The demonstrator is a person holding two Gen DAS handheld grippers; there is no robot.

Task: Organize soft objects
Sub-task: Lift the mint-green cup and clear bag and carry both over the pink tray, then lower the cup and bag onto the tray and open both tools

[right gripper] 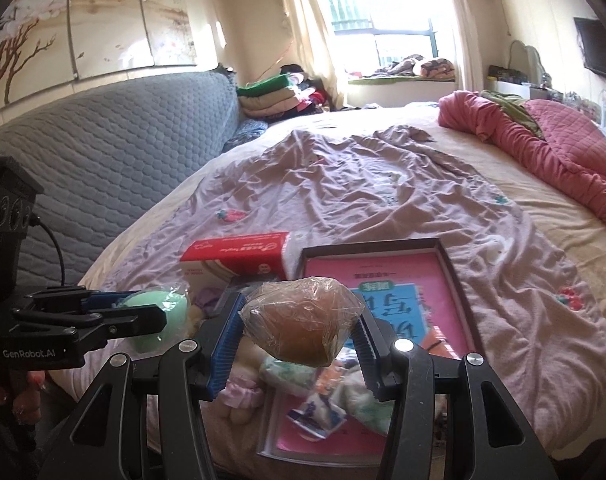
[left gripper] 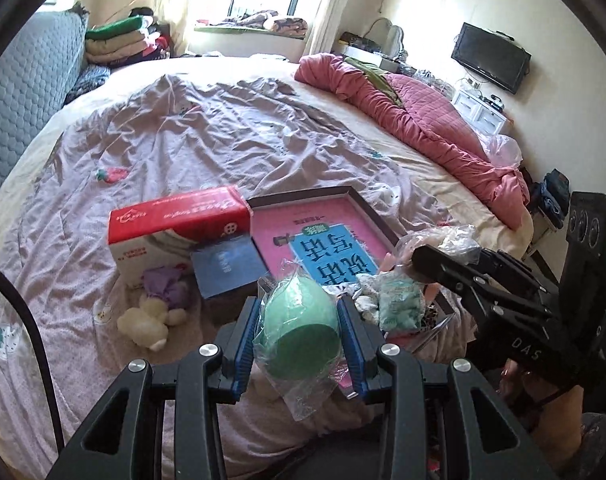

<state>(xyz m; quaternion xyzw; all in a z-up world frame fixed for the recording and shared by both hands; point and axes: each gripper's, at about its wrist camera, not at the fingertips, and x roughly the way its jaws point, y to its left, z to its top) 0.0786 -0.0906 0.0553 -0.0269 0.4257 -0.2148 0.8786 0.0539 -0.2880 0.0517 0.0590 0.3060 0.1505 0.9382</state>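
My left gripper (left gripper: pixel 300 314) is shut on a mint-green egg-shaped soft toy (left gripper: pixel 303 344) in clear plastic wrap, held above the near edge of the bed. My right gripper (right gripper: pixel 299 322) is shut on a brown soft lump (right gripper: pixel 303 332) wrapped in crinkled plastic. Each gripper shows in the other view: the right gripper (left gripper: pixel 429 258) at the right edge, the left gripper (right gripper: pixel 143 314) at the left with the green toy (right gripper: pixel 163 308). Below lie a cream and purple plush toy (left gripper: pixel 155 308) and a mint knitted piece (left gripper: pixel 399 306).
A red tissue box (left gripper: pixel 175 220), a small blue box (left gripper: pixel 227 266) and a dark-rimmed tray (left gripper: pixel 303 195) holding a pink book sit on the lilac sheet (left gripper: pixel 223 128). A pink quilt (left gripper: pixel 423 120) lies at the right. A grey padded headboard (right gripper: pixel 103 152) is at the left.
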